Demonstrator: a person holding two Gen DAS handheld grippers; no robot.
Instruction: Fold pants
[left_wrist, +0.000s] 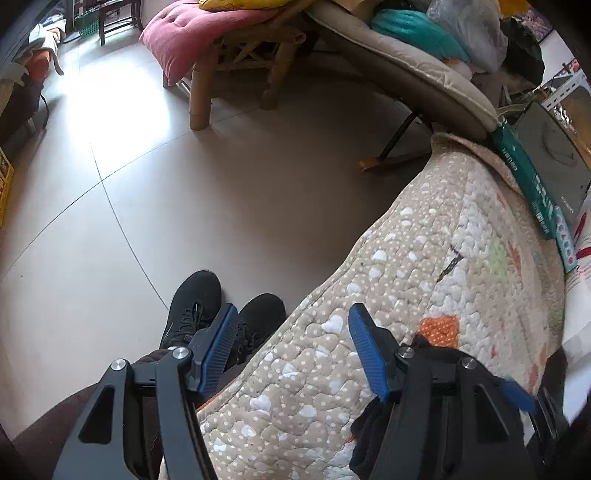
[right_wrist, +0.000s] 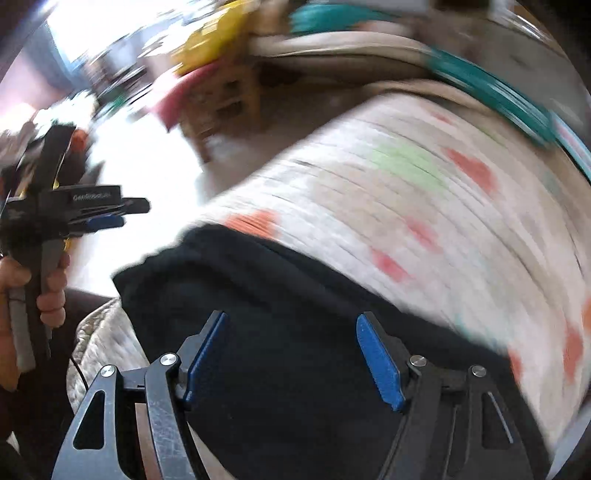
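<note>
Pants (right_wrist: 280, 332), black, lie on the quilted blanket (right_wrist: 424, 206) across the lower middle of the right wrist view, which is motion-blurred. The right gripper (right_wrist: 291, 350) is spread wide above them, holding nothing. The left gripper (left_wrist: 291, 343) is also wide open and empty, over the blanket's edge, with black shoes (left_wrist: 195, 302) on the tiled floor (left_wrist: 147, 184) at lower left.

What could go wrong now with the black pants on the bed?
The right gripper is open over the black pants and its view is smeared, so a fast grab may miss or bunch the cloth. The pants lie near the edge of the quilt, so a tug might drag them off. The left gripper is open, holding nothing down.
</note>
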